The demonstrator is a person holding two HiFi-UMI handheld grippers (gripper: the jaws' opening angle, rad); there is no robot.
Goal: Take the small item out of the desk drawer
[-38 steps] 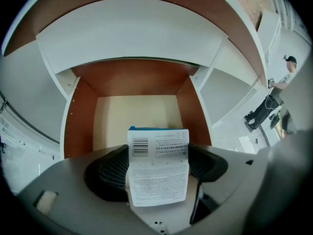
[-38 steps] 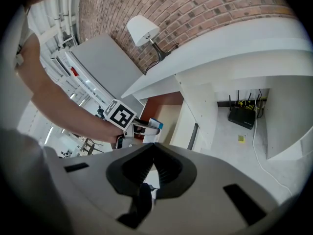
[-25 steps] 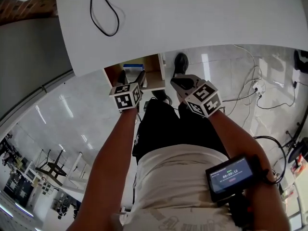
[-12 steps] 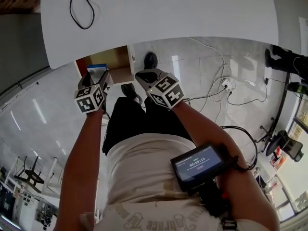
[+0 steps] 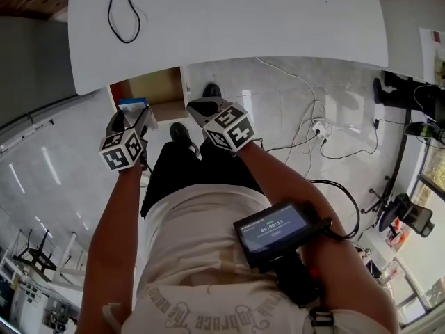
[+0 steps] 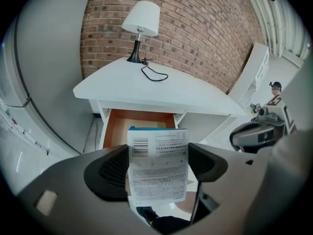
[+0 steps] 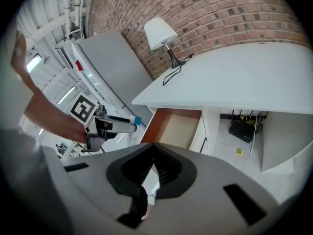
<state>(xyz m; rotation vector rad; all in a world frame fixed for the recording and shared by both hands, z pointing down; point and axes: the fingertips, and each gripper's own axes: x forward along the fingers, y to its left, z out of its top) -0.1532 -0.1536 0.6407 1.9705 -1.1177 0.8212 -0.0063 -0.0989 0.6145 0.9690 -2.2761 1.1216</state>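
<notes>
- Grips a small printed box [image 6: 157,153] in the left gripper [image 5: 133,120], jaws pressed against its two side edges.
- Holds that box upright in front of the open drawer [image 6: 116,127], clear of its front and no longer inside it.
- Carries nothing in the right gripper [image 7: 153,166], jaws clenched together, to the right of the drawer.
- Shows only bare wood inside the drawer, under the white desk [image 5: 229,19].
- Looks essentially done as a removal; leaves, at most, setting the box down and perhaps pushing the drawer shut.
</notes>
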